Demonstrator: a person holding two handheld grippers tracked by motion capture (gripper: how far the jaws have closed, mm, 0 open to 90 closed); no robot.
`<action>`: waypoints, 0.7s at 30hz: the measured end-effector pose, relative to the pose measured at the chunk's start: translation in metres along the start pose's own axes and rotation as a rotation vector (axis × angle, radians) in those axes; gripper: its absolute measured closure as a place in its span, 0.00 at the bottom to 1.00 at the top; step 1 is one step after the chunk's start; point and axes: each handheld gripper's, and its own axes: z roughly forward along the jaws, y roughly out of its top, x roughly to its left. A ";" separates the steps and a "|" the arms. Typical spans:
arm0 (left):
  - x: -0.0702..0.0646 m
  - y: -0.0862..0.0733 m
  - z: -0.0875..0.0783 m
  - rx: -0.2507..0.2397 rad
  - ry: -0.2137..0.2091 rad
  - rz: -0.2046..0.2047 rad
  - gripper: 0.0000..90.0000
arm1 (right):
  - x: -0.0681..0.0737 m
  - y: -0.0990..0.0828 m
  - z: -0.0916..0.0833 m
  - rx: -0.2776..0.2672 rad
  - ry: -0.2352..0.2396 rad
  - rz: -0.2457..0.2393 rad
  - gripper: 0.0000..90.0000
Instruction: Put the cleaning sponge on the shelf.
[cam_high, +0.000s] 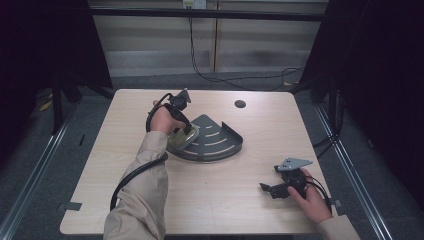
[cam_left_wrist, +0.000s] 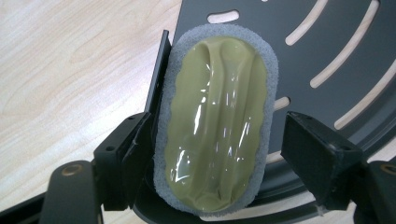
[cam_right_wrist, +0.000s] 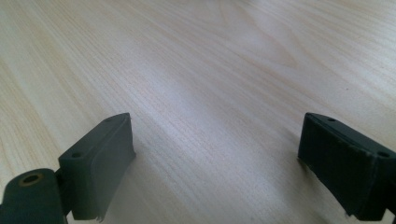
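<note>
Pale wood-grain tabletop (cam_high: 210, 195) sits between dark curtains, with grey floor and loose black cables behind it. Near the table's far middle lies a dark grey quarter-round metal shelf tray with curved slots (cam_high: 215, 140), and a small black round hole (cam_high: 240, 104) marks the wood beyond it.

From the high view, the person's left hand (cam_high: 161, 120) covers most of the left gripper (cam_high: 186, 134), so its jaws are hard to make out there. The left gripper view makes it plain: the jaws stand open on either side of an oval olive-green sponge with a grey foam rim and glossy plastic wrap (cam_left_wrist: 215, 122). The left jaw is at the foam edge and the right jaw is apart from it. The sponge lies over the tray's straight edge, its near end cut off below.

Well apart, near the front right corner, the right hand (cam_high: 312, 197) holds the right gripper (cam_high: 267, 189). Its own view shows both jaws spread wide over bare wood, holding nothing.
</note>
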 end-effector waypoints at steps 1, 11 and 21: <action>0.001 -0.001 -0.001 0.000 -0.004 0.005 0.27 | 0.000 0.000 0.000 -0.001 0.000 -0.002 0.11; 0.005 -0.013 -0.013 -0.006 -0.012 -0.009 0.25 | 0.000 0.000 0.000 -0.001 0.000 -0.001 0.11; 0.009 -0.028 -0.025 -0.010 -0.014 -0.025 0.25 | 0.000 0.000 0.000 0.000 -0.002 -0.002 0.11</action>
